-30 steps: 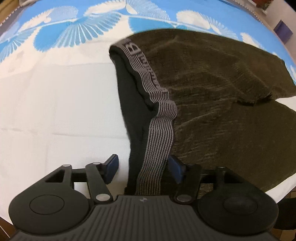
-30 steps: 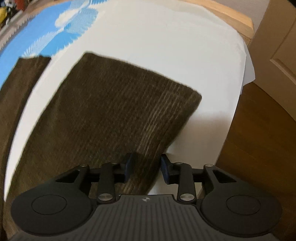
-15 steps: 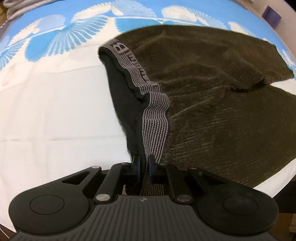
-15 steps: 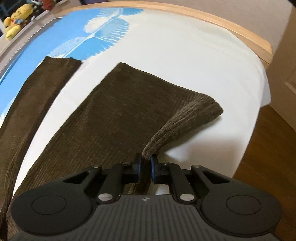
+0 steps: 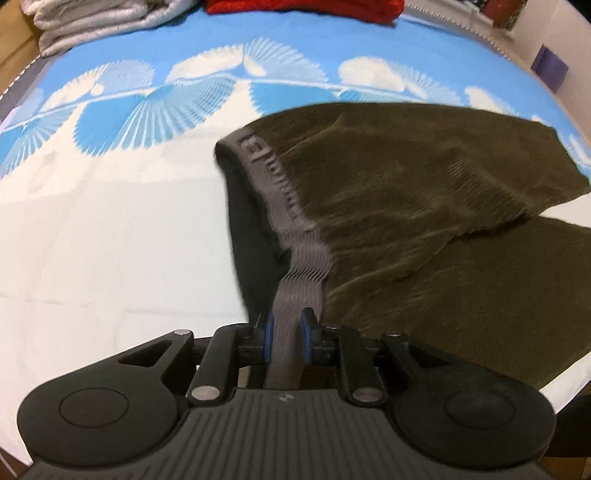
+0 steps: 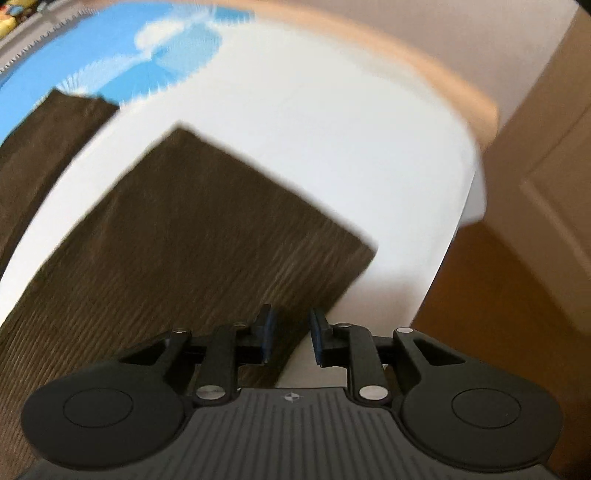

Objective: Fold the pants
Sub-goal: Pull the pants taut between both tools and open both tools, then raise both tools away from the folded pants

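Note:
Dark olive corduroy pants [image 5: 424, 206] lie spread on the bed. Their grey striped waistband [image 5: 306, 254] rises in a taut strip into my left gripper [image 5: 288, 334]. The blue pads [image 5: 269, 334] press on it from both sides, though the jaws are opening slightly. In the right wrist view the near pant leg [image 6: 207, 236] lies flat, its hem corner toward the bed edge. My right gripper [image 6: 291, 338] hangs over that leg's edge, jaws opening, with a visible gap. The cloth sits between and below the pads without being pinched. The other leg [image 6: 51, 129] lies at the left.
The bed cover [image 5: 110, 240] is white with a blue fan pattern [image 5: 147, 96] farther off. Folded grey-white cloth [image 5: 99, 18] and something red [image 5: 303, 7] lie at the far end. The wooden bed rim [image 6: 424, 77], a brown floor [image 6: 491, 314] and a door [image 6: 554, 147] are at the right.
My left jaws closed on the waistband and lifted it. My right jaws pinched the leg edge into a raised fold half a second ago; now they stand apart and the leg looks flat.

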The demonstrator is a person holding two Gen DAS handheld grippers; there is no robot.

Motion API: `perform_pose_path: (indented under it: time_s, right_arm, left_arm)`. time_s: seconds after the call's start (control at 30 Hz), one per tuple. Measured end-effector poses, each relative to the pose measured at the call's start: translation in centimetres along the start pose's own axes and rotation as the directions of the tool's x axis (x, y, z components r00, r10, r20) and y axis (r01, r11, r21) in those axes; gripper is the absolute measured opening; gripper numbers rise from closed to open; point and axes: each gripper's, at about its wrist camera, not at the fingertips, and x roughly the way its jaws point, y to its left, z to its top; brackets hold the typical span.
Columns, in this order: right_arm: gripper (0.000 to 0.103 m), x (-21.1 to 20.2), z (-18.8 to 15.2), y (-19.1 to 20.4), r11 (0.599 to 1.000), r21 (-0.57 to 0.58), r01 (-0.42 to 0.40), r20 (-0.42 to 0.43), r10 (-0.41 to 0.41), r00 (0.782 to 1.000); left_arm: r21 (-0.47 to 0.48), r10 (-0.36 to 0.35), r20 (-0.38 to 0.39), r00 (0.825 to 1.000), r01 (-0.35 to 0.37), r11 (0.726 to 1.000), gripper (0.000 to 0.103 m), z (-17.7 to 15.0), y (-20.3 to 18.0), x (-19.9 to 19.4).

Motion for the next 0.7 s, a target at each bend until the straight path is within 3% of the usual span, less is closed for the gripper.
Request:
perform_pose_path:
  time_s: [0.1, 0.17, 0.3, 0.4, 0.53, 0.63, 0.7]
  right_arm:
    - [0.022, -2.1, 0.5, 0.2, 0.999, -0.003, -0.037, 0.108, 0.037, 0.993]
    - [0.022, -4.1, 0.6, 0.5, 0.994, -0.019, -0.106, 0.188, 0.108, 0.976]
    - [0.023, -7.8, 0.2, 2.9, 0.963, -0.138, -0.229, 0.309, 0.262, 0.914]
    - [0.022, -10.3, -0.8, 5.8, 0.927, -0.281, -0.248, 0.368, 0.343, 0.864]
    - [0.022, -12.8, -2.3, 9.6, 0.86, -0.426, -0.28, 0.385, 0.452, 0.804]
    - [0.026, -14.2, -2.8, 11.8, 0.81, -0.488, -0.326, 0.369, 0.53, 0.763]
    - [0.045, -15.4, -2.8, 13.0, 0.777, -0.517, -0.36, 0.353, 0.576, 0.737]
  left_arm:
    - [0.019, 0.007, 0.023, 1.0, -0.007, 1.0, 0.024, 0.8, -1.1, 0.3]
    - [0.02, 0.01, 0.048, 0.999, -0.011, 1.0, 0.034, 1.2, -1.5, 0.3]
    - [0.0, 0.022, 0.128, 0.991, -0.023, 1.0, 0.053, 2.3, -2.7, -0.6]
    - [-0.007, 0.072, 0.197, 0.978, -0.072, 0.997, 0.072, 2.9, -3.7, -1.1]
    - [0.002, 0.094, 0.231, 0.968, -0.097, 0.995, 0.074, 3.5, -5.0, -1.1]
    - [-0.031, 0.124, 0.178, 0.976, -0.12, 0.992, 0.079, 4.0, -5.3, -0.2]
    - [-0.07, 0.124, 0.147, 0.981, -0.115, 0.991, 0.079, 4.3, -5.2, 0.3]
